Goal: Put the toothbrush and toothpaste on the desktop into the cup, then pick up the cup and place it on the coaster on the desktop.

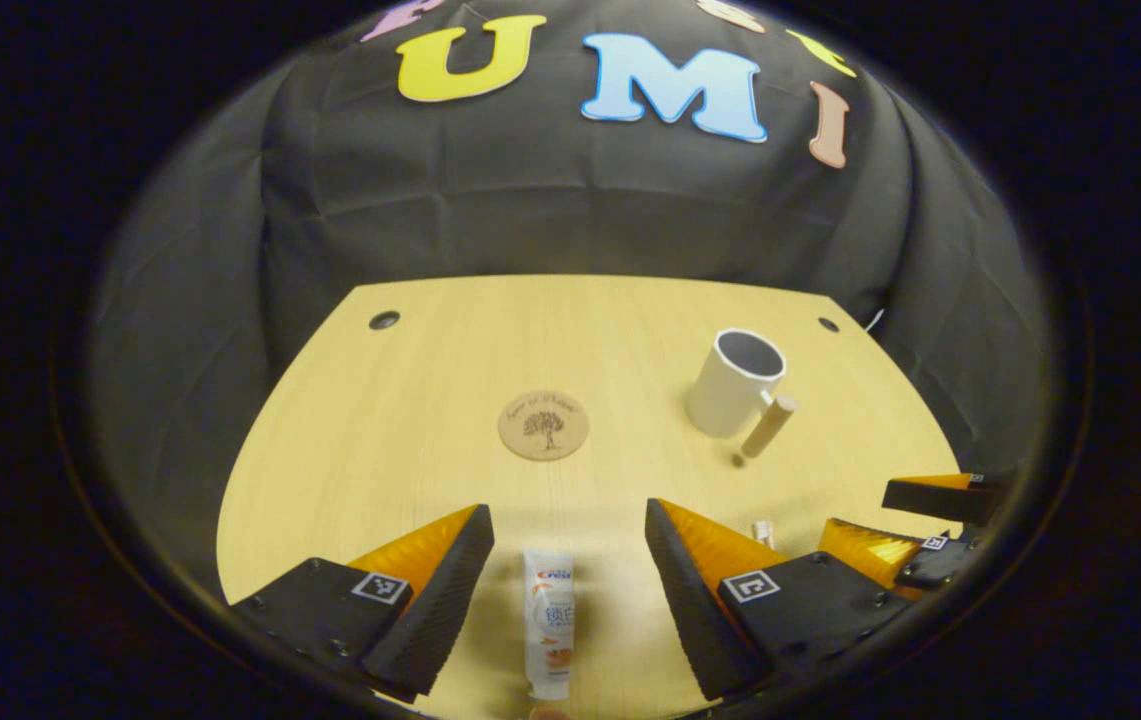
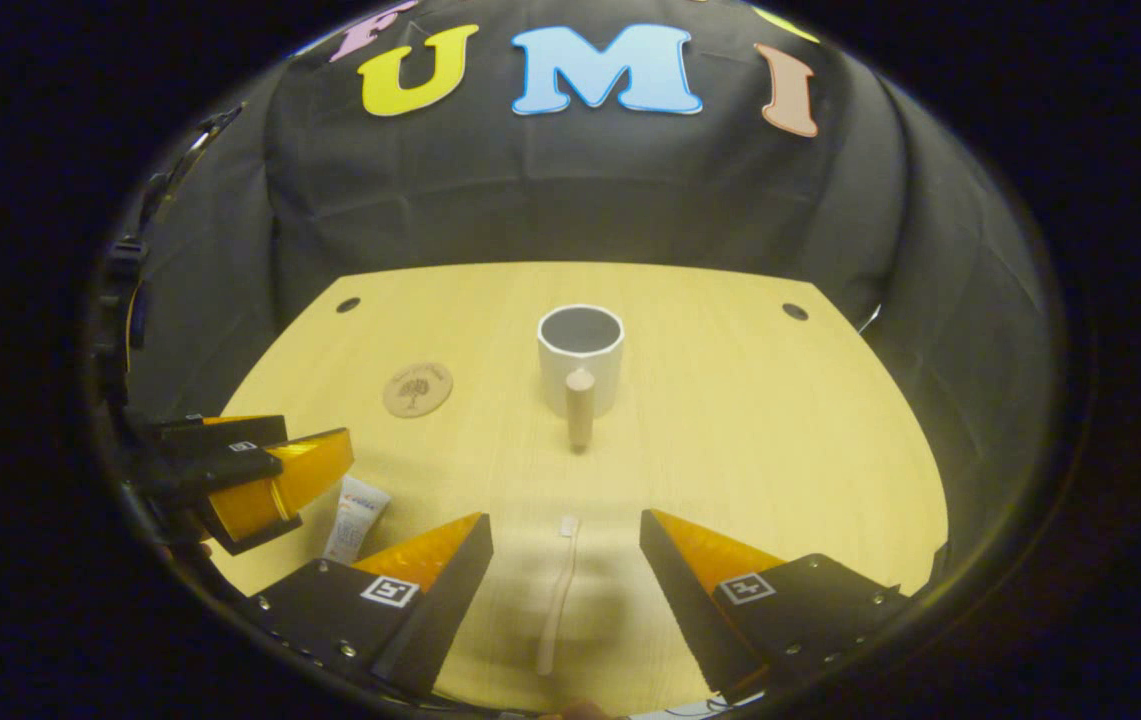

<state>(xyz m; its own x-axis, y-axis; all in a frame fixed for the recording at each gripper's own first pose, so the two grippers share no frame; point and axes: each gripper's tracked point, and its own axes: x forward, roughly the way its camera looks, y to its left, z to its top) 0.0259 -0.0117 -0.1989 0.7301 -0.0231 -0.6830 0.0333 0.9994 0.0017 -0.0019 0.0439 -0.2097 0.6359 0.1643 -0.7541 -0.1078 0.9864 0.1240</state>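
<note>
While both grippers hover low over desktop (image 2: 730,420), cup (image 2: 580,355) stands upright mid-table, handle toward camera in right gripper view. Coaster (image 2: 417,389) lies left of cup, well apart, bare. Toothbrush (image 2: 558,590) lies flat nearer than cup, between spread fingers of right gripper (image 2: 566,560), untouched. Toothpaste (image 1: 548,620) lies flat near-left of cup, between parted fingers of left gripper (image 1: 570,555), no contact. Both jaws wide apart.
</note>
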